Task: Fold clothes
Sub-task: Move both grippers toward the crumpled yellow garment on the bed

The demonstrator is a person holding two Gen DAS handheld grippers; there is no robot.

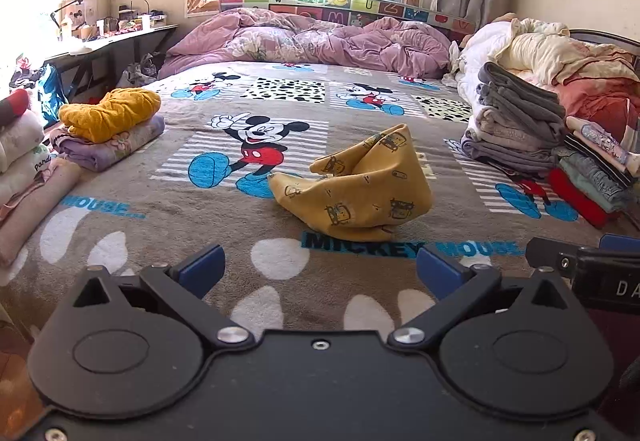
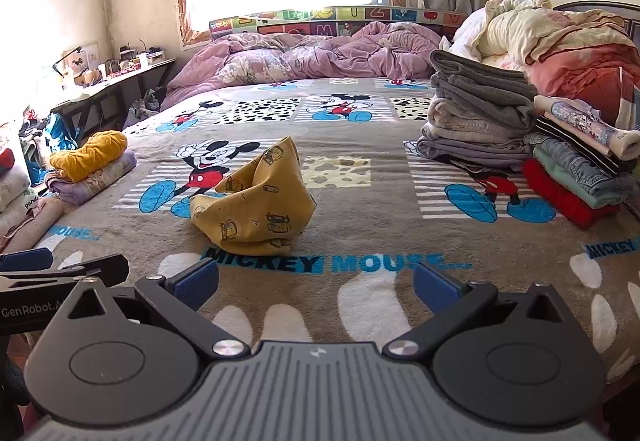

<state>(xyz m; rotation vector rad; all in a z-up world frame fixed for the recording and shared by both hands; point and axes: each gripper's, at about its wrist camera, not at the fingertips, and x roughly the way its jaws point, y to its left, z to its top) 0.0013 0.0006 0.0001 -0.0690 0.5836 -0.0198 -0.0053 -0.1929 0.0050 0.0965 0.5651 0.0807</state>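
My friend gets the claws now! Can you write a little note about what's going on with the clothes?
Left claw: open, empty, above the near edge of the Mickey Mouse blanket.
Right claw: open, empty, beside the left one.
Yellow printed garment: crumpled mid-bed, ahead of both claws, untouched.
Done: folded grey stack and mixed stack on the right; mustard piece on a purple floral fold on the left.
Left: flatten and fold the yellow garment, then probably add it to a stack.
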